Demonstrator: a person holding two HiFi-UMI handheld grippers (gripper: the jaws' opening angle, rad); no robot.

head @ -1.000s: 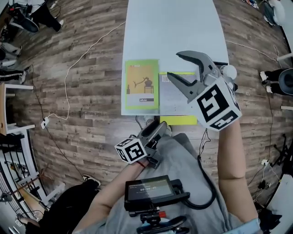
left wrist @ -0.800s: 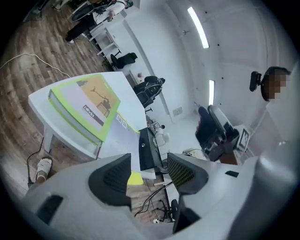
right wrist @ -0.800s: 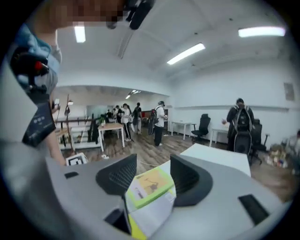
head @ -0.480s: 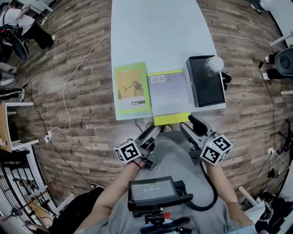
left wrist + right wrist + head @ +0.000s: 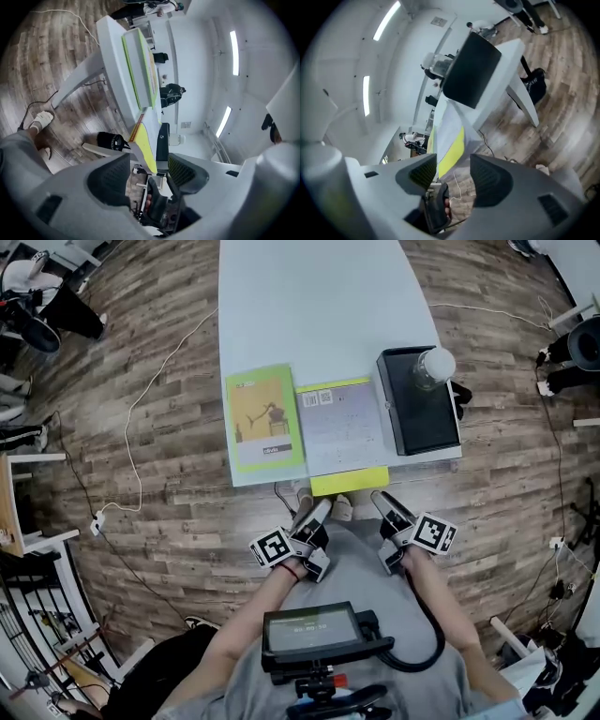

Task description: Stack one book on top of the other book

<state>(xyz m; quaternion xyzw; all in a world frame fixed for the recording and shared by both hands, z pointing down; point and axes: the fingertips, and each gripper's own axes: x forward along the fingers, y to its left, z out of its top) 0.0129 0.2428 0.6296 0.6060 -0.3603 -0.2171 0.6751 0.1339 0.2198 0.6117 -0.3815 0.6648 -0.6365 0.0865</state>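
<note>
Green book [image 5: 264,418] and yellow-edged grey book [image 5: 339,427] lie touching, side by side, at the table's [image 5: 319,296] near edge; the grey one overhangs, probably offering purchase. My left gripper [image 5: 314,514] and right gripper [image 5: 386,505] hang below, jaws wide, empty.

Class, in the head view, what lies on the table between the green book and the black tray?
The grey book with a yellow near edge lies between the green book and the black tray, as the head view shows.

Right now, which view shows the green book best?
Head view: the green book shows its whole cover, flat on the table. Left gripper view gives it edge-on, foreshortened; right gripper view, at most a sliver.
</note>
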